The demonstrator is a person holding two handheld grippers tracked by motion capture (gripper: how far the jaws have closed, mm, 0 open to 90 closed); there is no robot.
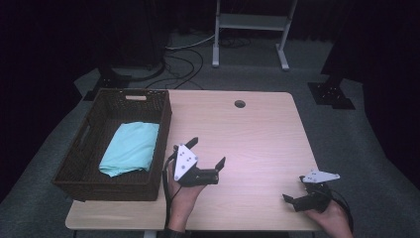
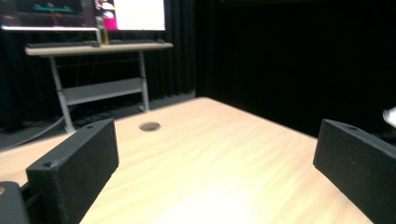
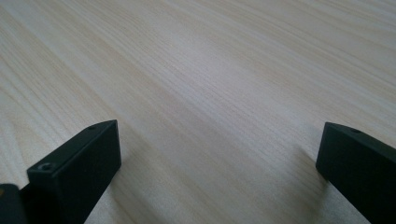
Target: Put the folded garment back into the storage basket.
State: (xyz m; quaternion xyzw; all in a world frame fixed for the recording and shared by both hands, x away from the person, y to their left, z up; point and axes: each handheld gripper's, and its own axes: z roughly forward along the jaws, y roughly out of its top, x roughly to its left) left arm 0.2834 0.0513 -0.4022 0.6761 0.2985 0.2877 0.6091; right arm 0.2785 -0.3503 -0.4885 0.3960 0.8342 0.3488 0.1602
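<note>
A dark brown wicker basket (image 1: 159,144) stands on the left part of the light wooden table (image 1: 257,134). A folded pale teal cloth (image 1: 131,148) lies inside it. My left gripper (image 1: 206,152) hovers just right of the basket, held by a hand; it is open with nothing between its jaws. In the left gripper view the left gripper (image 2: 217,163) looks along the bare tabletop (image 2: 210,154), jaws wide apart. My right gripper (image 1: 295,188) is near the table's front right corner, open and empty. In the right gripper view the right gripper (image 3: 219,158) points down at bare wood (image 3: 210,84).
A round cable hole (image 1: 239,104) sits near the table's far edge, also seen as a cable hole (image 2: 150,126) ahead of the left jaws. Behind the table stand a white-framed desk (image 1: 250,22) and floor cables (image 1: 183,64). A screen (image 2: 84,13) glows on that desk.
</note>
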